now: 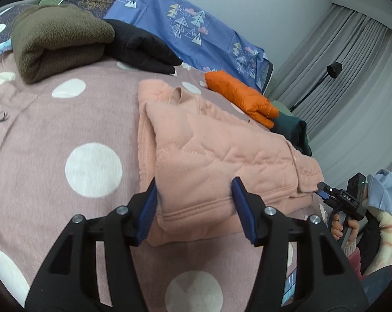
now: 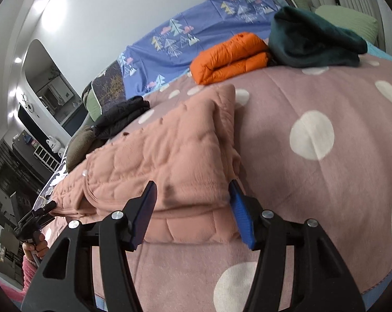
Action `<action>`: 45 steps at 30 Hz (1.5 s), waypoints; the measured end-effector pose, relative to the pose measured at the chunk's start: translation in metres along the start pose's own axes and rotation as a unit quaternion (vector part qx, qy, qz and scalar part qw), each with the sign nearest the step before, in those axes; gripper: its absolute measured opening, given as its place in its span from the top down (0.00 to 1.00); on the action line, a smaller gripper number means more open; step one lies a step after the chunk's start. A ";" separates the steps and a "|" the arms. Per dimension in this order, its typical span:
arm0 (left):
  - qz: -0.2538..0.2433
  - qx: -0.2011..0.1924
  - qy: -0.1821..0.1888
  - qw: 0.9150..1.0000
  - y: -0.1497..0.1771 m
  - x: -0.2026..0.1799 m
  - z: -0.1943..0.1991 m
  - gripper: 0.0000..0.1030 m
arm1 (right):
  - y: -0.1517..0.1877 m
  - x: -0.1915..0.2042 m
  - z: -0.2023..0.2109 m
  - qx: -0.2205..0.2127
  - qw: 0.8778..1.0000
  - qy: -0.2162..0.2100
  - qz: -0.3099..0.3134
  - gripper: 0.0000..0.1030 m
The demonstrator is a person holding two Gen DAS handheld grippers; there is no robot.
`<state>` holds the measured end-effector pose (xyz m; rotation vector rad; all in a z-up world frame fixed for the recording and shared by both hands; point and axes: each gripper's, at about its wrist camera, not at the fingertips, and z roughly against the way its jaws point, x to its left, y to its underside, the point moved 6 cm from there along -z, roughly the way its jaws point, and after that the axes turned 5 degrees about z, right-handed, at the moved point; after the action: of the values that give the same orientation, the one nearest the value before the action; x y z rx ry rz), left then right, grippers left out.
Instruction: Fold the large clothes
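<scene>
A pink quilted garment [image 1: 216,153] lies partly folded on the pink polka-dot bedspread [image 1: 66,119]; it also shows in the right wrist view [image 2: 164,156]. My left gripper [image 1: 194,208] is open, its jaws straddling the garment's near hem corner. My right gripper [image 2: 193,213] is open, its jaws straddling the garment's near edge on the other side. The right gripper also shows in the left wrist view [image 1: 323,191] at the garment's right corner. The left gripper also shows in the right wrist view [image 2: 49,206] at the garment's left corner.
Folded clothes lie along the bed's far side: an olive fleece [image 1: 58,41], a black garment [image 1: 144,46], an orange puffer jacket [image 1: 242,96] and a dark green garment [image 2: 315,39]. A blue patterned sheet [image 1: 190,23] covers the back. Grey curtains [image 1: 352,72] hang at right.
</scene>
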<state>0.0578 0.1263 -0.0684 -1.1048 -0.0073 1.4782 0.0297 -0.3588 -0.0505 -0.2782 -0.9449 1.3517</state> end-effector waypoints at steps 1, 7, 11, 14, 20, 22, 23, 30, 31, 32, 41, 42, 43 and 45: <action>0.003 0.001 0.001 1.000 0.000 0.000 -0.001 0.48 | 0.000 0.000 -0.002 0.001 1.000 0.000 -0.002 0.44; 0.016 0.003 0.068 0.998 -0.017 -0.022 0.010 0.83 | -0.021 0.032 0.009 -0.030 0.998 -0.050 0.036 0.69; 0.001 -0.035 0.080 0.996 -0.061 -0.045 0.016 0.85 | -0.066 0.047 0.019 -0.083 0.995 -0.050 0.039 0.77; 0.010 -0.072 0.063 0.995 -0.108 -0.048 0.007 0.84 | -0.104 0.045 0.007 -0.107 0.993 -0.024 0.035 0.78; 0.050 -0.069 -0.019 0.996 -0.155 0.001 -0.051 0.39 | -0.145 0.005 -0.061 -0.077 0.995 0.065 -0.008 0.53; 0.074 -0.065 -0.031 0.995 -0.163 0.021 -0.057 0.39 | -0.145 -0.004 -0.070 -0.070 0.996 0.055 -0.029 0.53; 0.090 -0.064 -0.030 0.993 -0.166 0.030 -0.059 0.38 | -0.145 -0.006 -0.070 -0.072 0.996 0.046 -0.032 0.52; 0.041 -0.038 -0.011 0.998 -0.158 0.033 -0.066 0.27 | -0.135 -0.005 -0.095 -0.031 0.994 0.084 0.067 0.33; 0.029 -0.018 -0.010 0.999 -0.152 0.030 -0.074 0.27 | -0.133 -0.005 -0.101 -0.017 0.994 0.078 0.074 0.27; 0.021 -0.005 -0.008 1.000 -0.148 0.029 -0.080 0.27 | -0.131 -0.005 -0.114 0.009 0.994 0.066 0.085 0.26; -0.077 -0.062 -0.021 0.995 -0.160 -0.020 -0.077 0.91 | -0.153 0.012 -0.074 -0.093 0.992 0.066 0.055 0.93; -0.079 -0.065 -0.025 0.994 -0.163 -0.020 -0.075 0.91 | -0.155 0.012 -0.072 -0.093 0.991 0.078 0.059 0.93; -0.074 -0.063 -0.034 0.995 -0.166 -0.015 -0.077 0.90 | -0.155 0.009 -0.074 -0.087 0.990 0.092 0.061 0.93; -0.064 -0.041 -0.074 0.994 -0.164 0.003 -0.094 0.89 | -0.146 -0.008 -0.102 -0.042 0.988 0.134 0.060 0.92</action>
<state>0.2422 0.1191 -0.0265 -1.0385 -0.2416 1.4518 0.2049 -0.3682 -0.0192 -0.5736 -0.7690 1.3459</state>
